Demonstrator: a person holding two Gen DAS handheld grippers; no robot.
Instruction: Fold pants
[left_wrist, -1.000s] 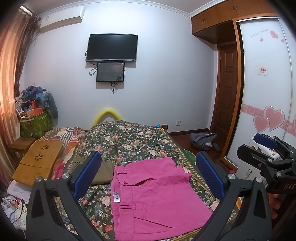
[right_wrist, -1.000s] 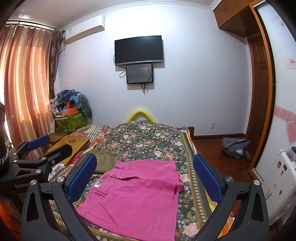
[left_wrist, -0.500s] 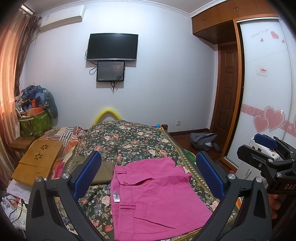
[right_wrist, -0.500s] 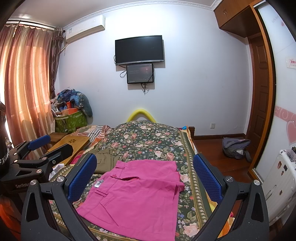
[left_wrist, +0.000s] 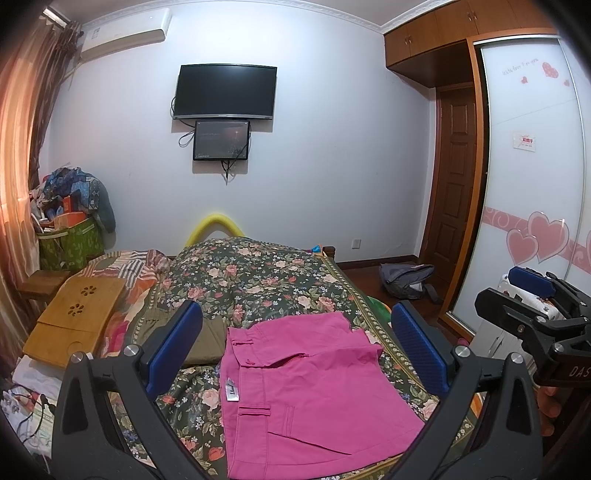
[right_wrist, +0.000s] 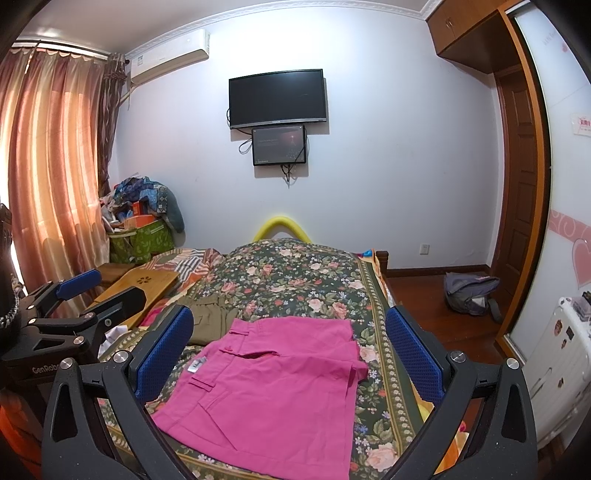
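Note:
Pink pants lie folded in a flat rectangle on the floral bedspread, near the bed's front edge; they also show in the right wrist view. A white label shows at the waistband. My left gripper is open and empty, held above the pants. My right gripper is open and empty too, above the pants. Each gripper shows in the other's view: the right one at the right, the left one at the left.
Folded olive-brown pants lie left of the pink pair. A wooden lap tray rests on the bed's left side. A green bag with clothes stands at the far left. A grey backpack lies on the floor by the door.

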